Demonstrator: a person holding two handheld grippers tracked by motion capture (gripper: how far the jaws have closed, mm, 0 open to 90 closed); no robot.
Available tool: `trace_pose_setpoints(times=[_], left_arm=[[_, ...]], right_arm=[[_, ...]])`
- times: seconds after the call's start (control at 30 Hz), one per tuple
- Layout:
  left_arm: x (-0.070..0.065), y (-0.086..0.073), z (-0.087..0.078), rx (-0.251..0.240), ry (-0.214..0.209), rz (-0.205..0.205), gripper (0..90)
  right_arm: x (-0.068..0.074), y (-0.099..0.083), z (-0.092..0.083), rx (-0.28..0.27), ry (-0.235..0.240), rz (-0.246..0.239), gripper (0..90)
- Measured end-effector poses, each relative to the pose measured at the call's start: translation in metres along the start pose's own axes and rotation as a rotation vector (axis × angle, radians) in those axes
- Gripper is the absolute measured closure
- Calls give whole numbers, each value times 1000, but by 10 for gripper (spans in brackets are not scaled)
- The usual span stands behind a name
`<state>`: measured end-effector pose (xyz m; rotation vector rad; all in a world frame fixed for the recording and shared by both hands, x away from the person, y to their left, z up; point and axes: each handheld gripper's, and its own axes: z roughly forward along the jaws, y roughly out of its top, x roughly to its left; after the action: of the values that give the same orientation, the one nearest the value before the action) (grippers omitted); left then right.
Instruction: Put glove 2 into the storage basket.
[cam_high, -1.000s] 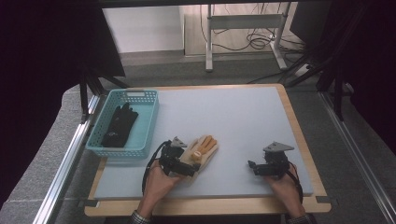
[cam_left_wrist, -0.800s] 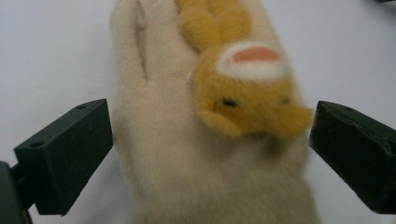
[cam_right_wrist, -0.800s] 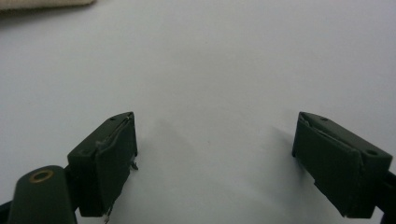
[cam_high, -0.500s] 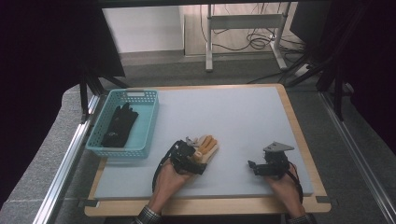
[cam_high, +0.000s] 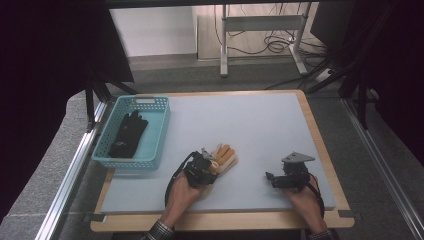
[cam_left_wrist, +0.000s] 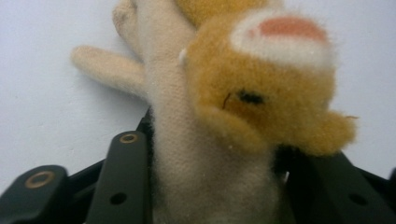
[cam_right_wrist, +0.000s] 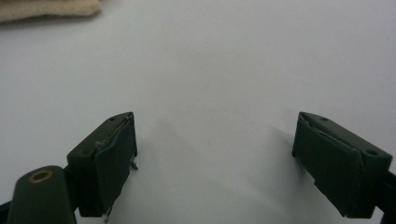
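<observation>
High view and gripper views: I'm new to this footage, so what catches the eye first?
The tan fuzzy glove near the table's front, its cuff between the left gripper jaws, which have just been closing. A black glove lies in the teal basket at left.

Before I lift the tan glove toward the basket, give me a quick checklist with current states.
1. Left gripper fingers closed on the tan glove: ok; they have just been closing, cuff between them.
2. Glove off the mat: not ok, it lies flat.
3. Basket has room: ok, the black glove lies on one side.
4. Right gripper open, nothing between its fingers: ok.
5. Grip firm enough to lift: cannot tell.
</observation>
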<state>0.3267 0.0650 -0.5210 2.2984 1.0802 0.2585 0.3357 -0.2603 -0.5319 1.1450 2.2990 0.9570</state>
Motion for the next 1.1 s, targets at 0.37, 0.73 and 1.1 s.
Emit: trace_pose_setpoints(times=[0.37, 0.73, 1.1], left_arm=[[4, 7, -10, -18, -26, -2, 627], [17, 19, -29, -55, -23, -11, 729], [32, 34, -50, -81, 11, -15, 734]], right_arm=[[0, 0, 0, 0, 1, 0, 132], [0, 0, 0, -1, 1, 0, 131], [0, 0, 0, -1, 1, 0, 131]])
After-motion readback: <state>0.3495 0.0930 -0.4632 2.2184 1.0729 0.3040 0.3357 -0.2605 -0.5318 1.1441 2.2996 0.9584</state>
